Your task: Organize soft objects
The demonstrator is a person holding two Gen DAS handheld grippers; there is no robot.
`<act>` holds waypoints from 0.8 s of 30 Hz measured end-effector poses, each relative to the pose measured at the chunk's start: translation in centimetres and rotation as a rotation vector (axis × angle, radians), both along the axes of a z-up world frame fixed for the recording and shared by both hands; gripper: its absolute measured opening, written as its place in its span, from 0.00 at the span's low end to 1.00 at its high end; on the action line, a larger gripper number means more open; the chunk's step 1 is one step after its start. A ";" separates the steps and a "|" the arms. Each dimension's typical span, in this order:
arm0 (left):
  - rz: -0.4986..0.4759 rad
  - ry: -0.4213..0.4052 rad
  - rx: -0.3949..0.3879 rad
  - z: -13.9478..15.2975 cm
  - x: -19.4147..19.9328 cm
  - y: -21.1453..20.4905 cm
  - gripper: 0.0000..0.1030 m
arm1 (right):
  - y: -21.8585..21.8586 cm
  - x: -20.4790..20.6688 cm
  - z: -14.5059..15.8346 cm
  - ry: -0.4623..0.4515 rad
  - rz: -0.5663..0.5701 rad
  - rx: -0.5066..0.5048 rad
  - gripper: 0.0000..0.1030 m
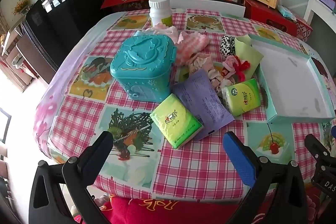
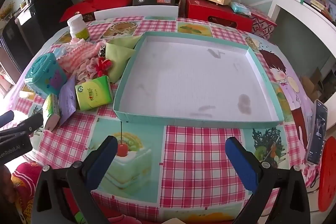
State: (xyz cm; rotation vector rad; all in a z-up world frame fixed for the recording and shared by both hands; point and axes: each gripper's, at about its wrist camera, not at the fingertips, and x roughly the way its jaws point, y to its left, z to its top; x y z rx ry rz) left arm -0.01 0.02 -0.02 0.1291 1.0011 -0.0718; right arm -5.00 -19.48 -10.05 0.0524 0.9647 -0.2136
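Two green tissue packs [image 1: 176,120] [image 1: 242,96] and a purple packet [image 1: 202,102] lay on the checked tablecloth [image 1: 199,163], between a teal container [image 1: 141,65] and a shallow teal-rimmed tray [image 2: 195,119]. The left gripper [image 1: 168,140] and the right gripper [image 2: 171,145] hovered wide apart, holding nothing.
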 end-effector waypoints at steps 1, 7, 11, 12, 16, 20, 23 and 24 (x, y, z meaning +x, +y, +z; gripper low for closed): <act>0.000 0.001 -0.001 0.0 0.0 0.0 1.00 | 0.0 0.0 0.0 0.000 0.000 0.000 1.00; 0.001 0.006 -0.005 -0.1 -0.2 0.1 1.00 | 0.0 0.0 0.0 0.000 0.001 0.000 1.00; 0.002 -0.001 -0.005 -0.3 0.0 -0.2 1.00 | 0.0 0.0 -0.1 0.001 0.000 0.000 1.00; 0.003 -0.001 -0.005 -0.3 0.0 -0.2 1.00 | 0.0 0.0 -0.1 0.001 0.000 0.000 1.00; 0.000 -0.006 -0.005 -0.3 -0.1 -0.1 1.00 | 0.0 0.0 -0.1 0.001 0.001 0.000 1.00; 0.001 -0.010 -0.006 -0.4 -0.2 0.0 1.00 | 0.0 0.0 -0.1 0.002 0.001 0.000 1.00; 0.001 -0.012 -0.006 -0.5 -0.2 0.0 1.00 | 0.0 0.0 0.0 0.003 0.001 0.000 1.00; 0.000 -0.013 -0.006 -0.4 -0.1 0.0 1.00 | 0.0 0.0 -0.1 0.003 0.001 0.000 1.00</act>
